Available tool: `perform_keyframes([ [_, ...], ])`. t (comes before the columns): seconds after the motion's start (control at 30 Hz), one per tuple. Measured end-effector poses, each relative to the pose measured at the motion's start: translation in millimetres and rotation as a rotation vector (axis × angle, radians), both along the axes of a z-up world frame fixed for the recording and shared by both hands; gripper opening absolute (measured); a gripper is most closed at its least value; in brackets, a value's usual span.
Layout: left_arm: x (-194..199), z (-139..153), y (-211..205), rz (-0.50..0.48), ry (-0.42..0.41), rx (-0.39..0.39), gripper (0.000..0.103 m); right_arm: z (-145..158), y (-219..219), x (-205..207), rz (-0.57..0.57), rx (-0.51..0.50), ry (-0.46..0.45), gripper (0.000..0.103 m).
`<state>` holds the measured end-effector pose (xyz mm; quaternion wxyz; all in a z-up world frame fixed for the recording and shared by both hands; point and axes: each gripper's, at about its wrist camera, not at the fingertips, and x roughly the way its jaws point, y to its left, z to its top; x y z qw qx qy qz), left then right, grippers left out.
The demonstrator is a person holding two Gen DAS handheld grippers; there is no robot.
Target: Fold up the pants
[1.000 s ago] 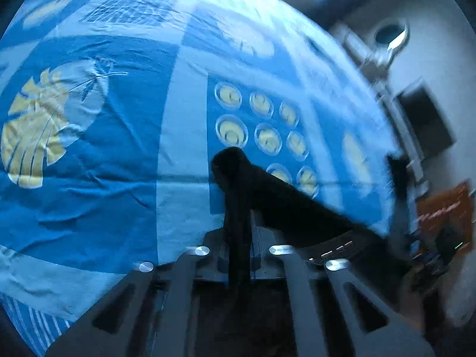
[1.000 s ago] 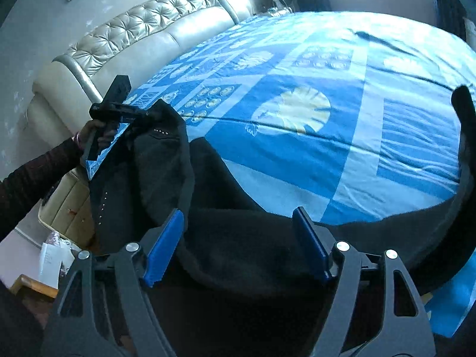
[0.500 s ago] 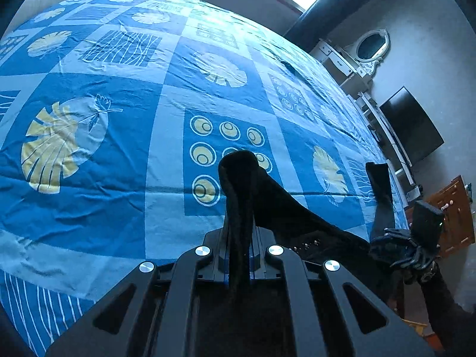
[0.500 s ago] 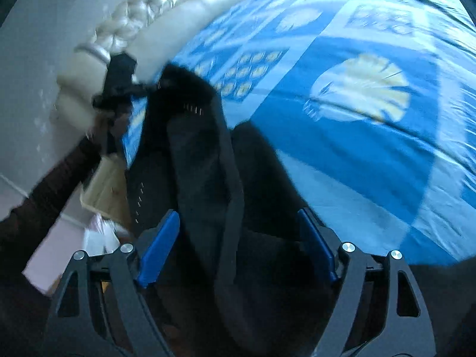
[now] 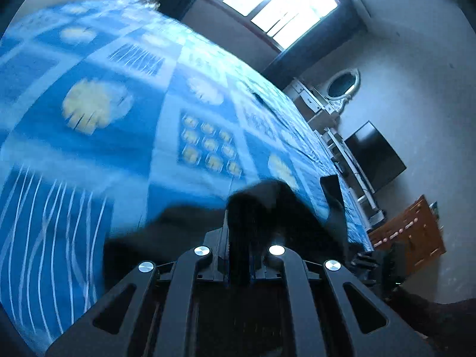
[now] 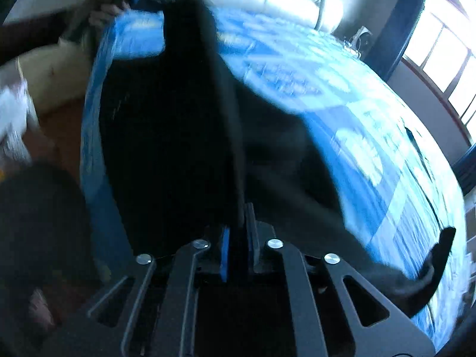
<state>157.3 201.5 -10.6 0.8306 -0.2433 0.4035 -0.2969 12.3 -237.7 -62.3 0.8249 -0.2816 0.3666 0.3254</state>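
The step in hand looks like the lift-and-spread: both grippers have a hold on the black pants and carry them over the bed so the garment can be laid out flat before any fold is made.

In the left wrist view, the bedspread [image 5: 119, 136], blue with pale yellow motifs, fills the frame from nine o'clock round to one o'clock. The left gripper [image 5: 239, 255] sits at six o'clock, its fingers pressed nearly together and pinching a bunched fold of the pants [image 5: 261, 205], which rises just above the fingertips and trails off toward four o'clock. The jaws have just eased a touch wider, yet cloth stays between them. A dark screen [image 5: 374, 157] hangs on the wall at three o'clock.

In the right wrist view, the pants [image 6: 166, 136] hang as a broad dark sheet from eleven o'clock down to the centre, with one leg end out at four o'clock on the bed. The right gripper [image 6: 238, 255] has just been closing, and its blue pads now clamp a thick seam or edge of the fabric. The person's other hand [image 6: 104, 9] shows at eleven o'clock.

Next, I judge, the two hands must draw apart to tension the cloth and lower it flat onto the bed.

No brand, label or writing can be read in either view; both are blurred.
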Motion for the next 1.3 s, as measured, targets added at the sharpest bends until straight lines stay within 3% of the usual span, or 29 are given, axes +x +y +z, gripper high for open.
perform_keyframes([
  [0.03,-10,-8,5,0.012,0.026,-0.004,0.018,-5,-3,-3,-0.012,0.018,0.028,0.022],
  [0.1,-32,-28,17,0.056,0.110,0.014,0.027,-6,-10,-8,-0.033,0.077,0.064,0.048],
  [0.13,-42,-36,21,0.076,0.138,0.020,0.028,-3,-17,-9,-0.056,0.128,0.092,0.051],
  [0.23,-71,-48,35,0.167,0.183,0.059,0.047,6,-37,-13,-0.126,0.249,0.160,0.061],
  [0.3,-95,-52,53,0.269,0.185,0.012,0.057,8,-59,-16,-0.184,0.339,0.211,0.065],
  [0.43,-119,-52,61,0.364,0.218,-0.143,0.057,4,-97,-14,-0.298,0.526,0.328,0.066],
  [0.53,-121,-45,34,0.375,0.211,-0.138,0.059,0,-126,1,-0.411,0.697,0.420,0.071],
  [0.63,-117,-52,11,0.386,0.244,-0.193,0.059,-7,-151,10,-0.492,0.862,0.485,0.071],
  [0.7,-112,-56,-4,0.384,0.257,-0.191,0.059,-13,-163,14,-0.533,0.930,0.524,0.071],
  [1.03,-110,-69,-22,0.490,0.293,-0.145,0.059,-34,-180,17,-0.618,1.036,0.617,0.071],
  [1.23,-117,-68,-14,0.542,0.259,-0.132,0.059,-46,-180,17,-0.654,1.101,0.648,0.071],
  [1.27,-117,-68,-13,0.544,0.257,-0.138,0.055,-47,-180,16,-0.663,1.110,0.649,0.071],
  [1.3,-115,-69,-14,0.546,0.255,-0.134,0.040,-48,-180,15,-0.675,1.128,0.646,0.071],
])
